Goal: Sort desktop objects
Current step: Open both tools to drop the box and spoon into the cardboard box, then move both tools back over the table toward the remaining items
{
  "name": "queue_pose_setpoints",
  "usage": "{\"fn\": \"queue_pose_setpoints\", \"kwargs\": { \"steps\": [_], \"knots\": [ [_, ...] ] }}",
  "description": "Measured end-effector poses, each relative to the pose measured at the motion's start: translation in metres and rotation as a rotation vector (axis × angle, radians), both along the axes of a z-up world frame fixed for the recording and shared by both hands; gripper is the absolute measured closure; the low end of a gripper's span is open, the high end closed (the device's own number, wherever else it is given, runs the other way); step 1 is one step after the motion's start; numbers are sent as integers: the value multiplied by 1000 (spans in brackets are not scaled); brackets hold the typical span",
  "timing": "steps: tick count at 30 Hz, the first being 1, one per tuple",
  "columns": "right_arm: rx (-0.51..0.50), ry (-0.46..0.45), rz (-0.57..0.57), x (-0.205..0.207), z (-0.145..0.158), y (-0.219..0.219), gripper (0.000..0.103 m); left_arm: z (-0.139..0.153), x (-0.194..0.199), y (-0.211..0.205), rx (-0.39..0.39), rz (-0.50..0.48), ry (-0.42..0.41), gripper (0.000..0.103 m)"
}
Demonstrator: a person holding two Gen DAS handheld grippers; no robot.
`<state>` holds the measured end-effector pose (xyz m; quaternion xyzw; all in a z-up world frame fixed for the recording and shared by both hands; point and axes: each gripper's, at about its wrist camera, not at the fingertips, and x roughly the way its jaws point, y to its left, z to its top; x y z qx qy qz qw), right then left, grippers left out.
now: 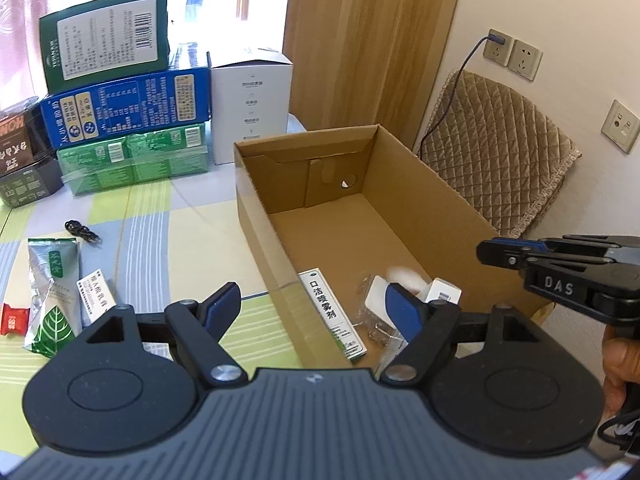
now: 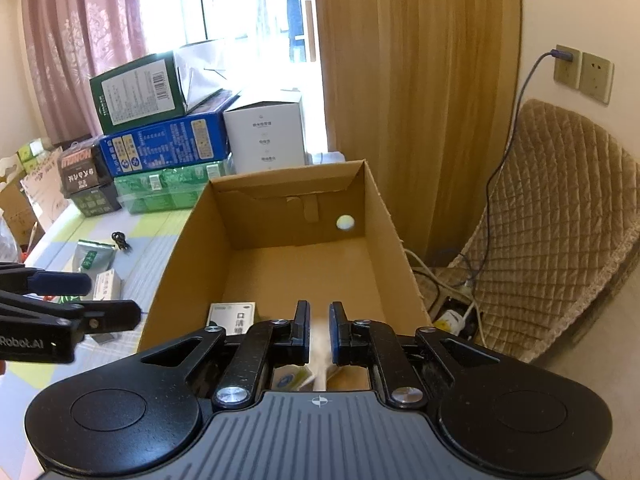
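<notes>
An open cardboard box (image 1: 416,184) (image 2: 188,240) stands on the table. In it lie a long white spray carton (image 1: 334,314) (image 2: 234,316), a clear plastic pack (image 1: 376,312) and a small white box (image 1: 442,290). My left gripper (image 1: 316,300) is open and empty, straddling the box's near left wall. My right gripper (image 2: 319,334) hovers over the box's near end, its jaws a narrow gap apart with a blurred whitish object (image 2: 320,360) between and below them; in the left wrist view it (image 1: 486,252) appears at the right.
On the striped tablecloth left of the box lie a silver-green pouch (image 1: 50,292), a small white carton (image 1: 96,296), a red packet (image 1: 12,318) and a black cable (image 1: 82,232). Stacked product boxes (image 1: 128,112) stand behind. A quilted chair (image 1: 492,148) is at the right.
</notes>
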<state>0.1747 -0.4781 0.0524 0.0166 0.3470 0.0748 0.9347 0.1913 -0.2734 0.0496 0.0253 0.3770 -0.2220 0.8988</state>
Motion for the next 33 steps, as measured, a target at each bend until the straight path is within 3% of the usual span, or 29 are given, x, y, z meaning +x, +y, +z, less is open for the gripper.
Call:
{"fn": "queue_pose_setpoints", "kwargs": {
  "steps": [4,8,17,29,33],
  "knots": [
    [-4,11,1,-8,0,-1,91,1,-6,8,0,10,1,27],
    [-13,35,29,-17,-4,5,79,2,-12,14,6,17,1,27],
    [-89,108,142,-10,-35,37,74,3,-17,32,6,41,-3,25],
    [-69,64,133,3,-40,53,66,-13,-7,76,12,117,18,24],
    [-73,48,133,-2,-35,58,55,-18,-12,94,17,138,24,24]
  ]
}}
